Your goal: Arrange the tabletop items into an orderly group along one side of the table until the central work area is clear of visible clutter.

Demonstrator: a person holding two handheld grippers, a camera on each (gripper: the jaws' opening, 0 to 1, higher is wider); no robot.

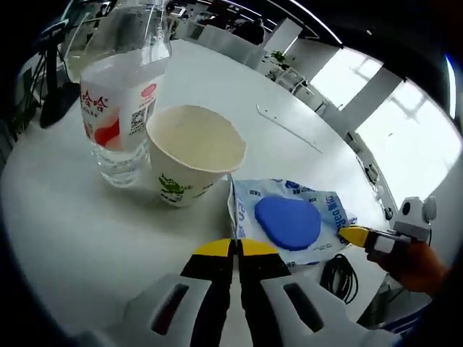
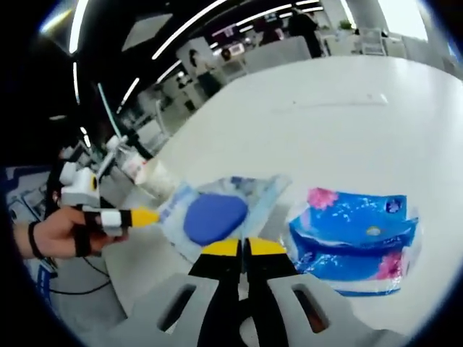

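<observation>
The left gripper [image 1: 236, 249] has its jaws closed on the near edge of the wipes packet [image 1: 289, 220], which lies flat on the white table [image 1: 65, 217] just beside the paper cup [image 1: 192, 153] and water bottle [image 1: 119, 94]. The right gripper [image 2: 244, 248], jaws also together, pinches the packet's opposite edge. The packet looks light, soft and crinkly, so its sealed edges are the best hold.

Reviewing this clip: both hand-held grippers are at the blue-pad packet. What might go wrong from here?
1. Both hand-held grippers, left and right, meet the thin blue-pad packet at its edges with jaws closed; pulling apart could tear it or lose it.
2. The paper cup sits beside the water bottle, close to the packet; a sideways drag might tip the cup.
3. The tissue pack lies close alongside and could get pushed.
</observation>
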